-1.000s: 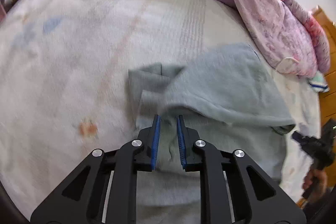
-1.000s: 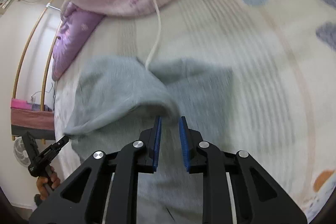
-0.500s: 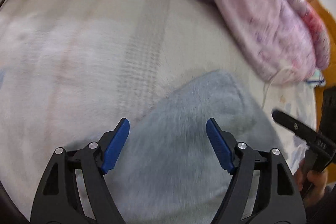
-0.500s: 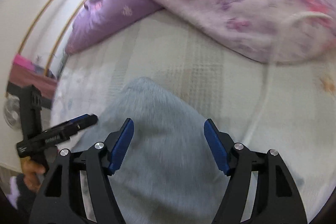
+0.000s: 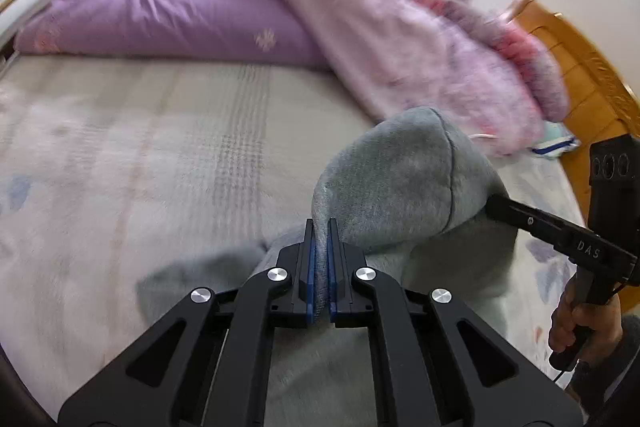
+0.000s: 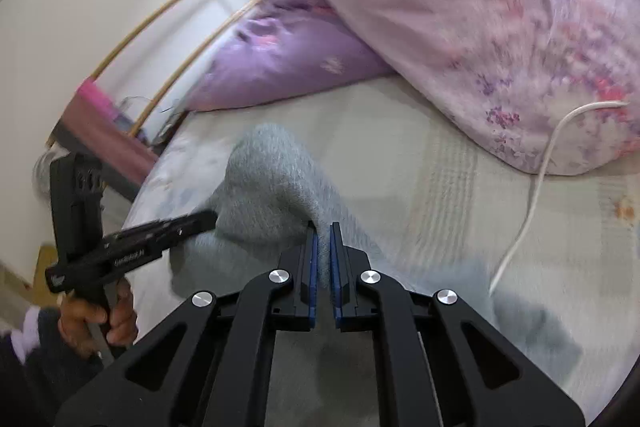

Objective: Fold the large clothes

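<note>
Here the left gripper (image 5: 321, 259) had its blue pads pressed together on a fold of the grey fleece garment (image 5: 404, 187), the cloth rising out of the jaws and bulging up and to the right of them in a soft hump, with the rest of it trailing down below and behind the jaws onto the pale patterned bedsheet (image 5: 160, 163). Ahead of the jaws and well apart from them lay a purple pillow (image 5: 172, 15), and ahead and to the right a pink floral quilt (image 5: 420, 59) heaped against the wooden headboard (image 5: 580, 87). The right gripper (image 6: 324, 259) likewise pinched a fold of the same garment (image 6: 272, 187), which humped up ahead and to the left of its jaws, while a white cable (image 6: 532, 187) ran across the sheet well to their right. Each gripper showed in the other's view, gripping the far side of the hump. By its look the fleece was light, limp and thick, likely to sag and stretch between the two holds rather than keep an edge, and not slippery against the pads; a hold at a seam or hem, near the corners, would probably carry it more squarely than a pinch of loose middle cloth. No container was in view.
</note>
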Available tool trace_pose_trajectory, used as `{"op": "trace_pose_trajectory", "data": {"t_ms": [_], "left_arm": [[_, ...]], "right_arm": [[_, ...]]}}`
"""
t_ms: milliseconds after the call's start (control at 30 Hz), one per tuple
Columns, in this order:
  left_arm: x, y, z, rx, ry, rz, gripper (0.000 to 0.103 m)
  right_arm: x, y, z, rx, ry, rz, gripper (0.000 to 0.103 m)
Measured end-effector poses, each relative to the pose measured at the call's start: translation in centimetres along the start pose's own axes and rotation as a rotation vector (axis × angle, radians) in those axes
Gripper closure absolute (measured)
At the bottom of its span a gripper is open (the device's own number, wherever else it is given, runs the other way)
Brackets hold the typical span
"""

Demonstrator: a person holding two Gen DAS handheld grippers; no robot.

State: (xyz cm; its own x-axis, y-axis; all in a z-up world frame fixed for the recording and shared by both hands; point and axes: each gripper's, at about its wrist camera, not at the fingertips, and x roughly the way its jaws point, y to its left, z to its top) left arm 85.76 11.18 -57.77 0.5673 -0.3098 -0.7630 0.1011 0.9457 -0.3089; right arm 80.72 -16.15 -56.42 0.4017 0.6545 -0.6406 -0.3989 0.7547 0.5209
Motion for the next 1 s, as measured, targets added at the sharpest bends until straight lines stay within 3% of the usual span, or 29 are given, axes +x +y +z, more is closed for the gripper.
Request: {"op": "trace_pose_trajectory", "data": {"t_ms": [67,133,233,267,367,433,500,567,633,700,767,833,933,1000], "left_arm": [[-2.9,-0.8,-2.7,-0.001,-0.020,-0.014,0.096],[-5.2,-0.9,-6.4,-0.035,0.000,-0.006,0.094],[-7.1,-0.2,-12.5,-0.086,0.097,0.061,0.088],[-7.4,0.1,-14.1,-0.097,0.138,0.078,0.082],[-8.4,1.1,-18.1,-0.184,0.258,0.100,0.080],[-9.5,1.3,-18.8,-0.259,0.253,0.085,0.080],[-10.4,0.7,-18.1,-0.286,0.208,0.057,0.072],[-10.6,-1.0,-16.4,-0.277,0.153,0.011,0.052],[-10.2,-2.8,-14.5,-0.262,0.100,-0.048,0.050],[-8.4,-4.3,-13.2,-0.246,0.112,-0.056,0.044],[-5.5,-5.1,-13.3,-0.212,0.172,-0.021,0.044],[-1.4,-5.2,-15.1,-0.204,0.332,0.032,0.045],[1.6,-4.1,-19.2,-0.208,0.512,0.115,0.045],[1.6,-3.2,-21.4,-0.251,0.542,0.105,0.045]], "right_arm": [[-2.5,2.2,-3.3,-0.026,0.006,0.004,0.097],[-4.1,3.8,-7.8,-0.016,0.067,-0.011,0.094],[-4.5,4.8,-13.0,0.019,0.183,-0.050,0.093],[-4.4,4.4,-15.5,0.084,0.240,-0.063,0.093],[-4.8,3.8,-18.9,0.214,0.323,-0.092,0.093],[-5.9,4.0,-19.7,0.256,0.312,-0.094,0.093],[-7.1,4.5,-19.3,0.286,0.285,-0.110,0.091],[-8.0,4.9,-18.4,0.323,0.231,-0.112,0.091],[-7.9,5.1,-17.1,0.338,0.169,-0.132,0.091],[-6.3,5.2,-15.1,0.350,0.135,-0.128,0.091],[-3.3,5.1,-13.7,0.358,0.150,-0.101,0.091],[0.5,4.3,-14.5,0.406,0.236,-0.127,0.091],[3.7,3.2,-18.4,0.457,0.379,-0.204,0.096],[4.5,2.4,-21.4,0.513,0.434,-0.223,0.101]]}}
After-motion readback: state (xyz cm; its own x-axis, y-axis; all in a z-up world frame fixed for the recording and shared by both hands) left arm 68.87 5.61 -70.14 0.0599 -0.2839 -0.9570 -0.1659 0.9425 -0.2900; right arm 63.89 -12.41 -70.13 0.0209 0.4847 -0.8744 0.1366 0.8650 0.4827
